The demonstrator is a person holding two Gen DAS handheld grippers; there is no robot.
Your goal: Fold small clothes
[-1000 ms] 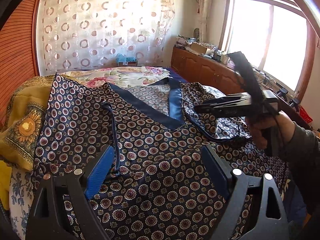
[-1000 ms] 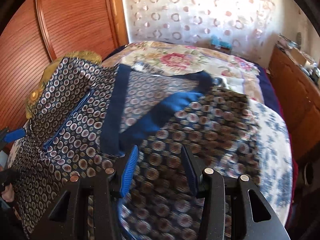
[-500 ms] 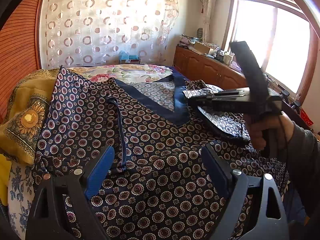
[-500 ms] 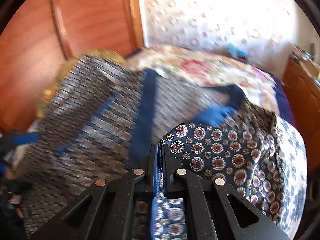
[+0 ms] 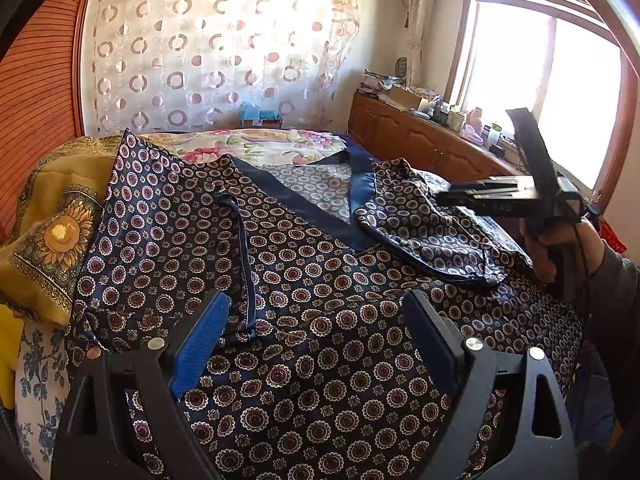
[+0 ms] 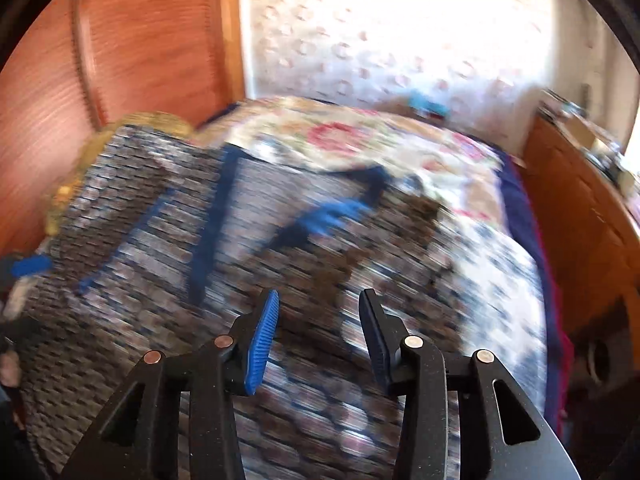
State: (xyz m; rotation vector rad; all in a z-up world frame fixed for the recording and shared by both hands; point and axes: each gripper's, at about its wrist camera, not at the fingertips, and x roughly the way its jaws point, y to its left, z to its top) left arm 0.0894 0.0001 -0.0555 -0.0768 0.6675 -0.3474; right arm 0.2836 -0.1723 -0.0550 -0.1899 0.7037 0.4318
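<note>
A dark navy patterned top (image 5: 320,280) with a plain navy V-neck band lies spread on the bed. Its right sleeve (image 5: 432,228) is folded inward over the body. My left gripper (image 5: 316,320) is open and empty, just above the garment's lower middle. My right gripper (image 6: 318,308) is open and empty above the garment (image 6: 224,256); that view is motion-blurred. The right gripper also shows in the left wrist view (image 5: 444,198), held in a hand over the folded sleeve.
A yellow sunflower cloth (image 5: 56,232) lies at the left of the bed. A floral bedspread (image 5: 256,146) lies beyond the top. A wooden cabinet (image 5: 420,140) with clutter runs along the right under the window. A wooden wardrobe (image 6: 120,52) stands left.
My right gripper was shut on the right sleeve half a second ago; it has now let go and opened, with the sleeve lying folded inward. My left gripper stayed open and nearly still.
</note>
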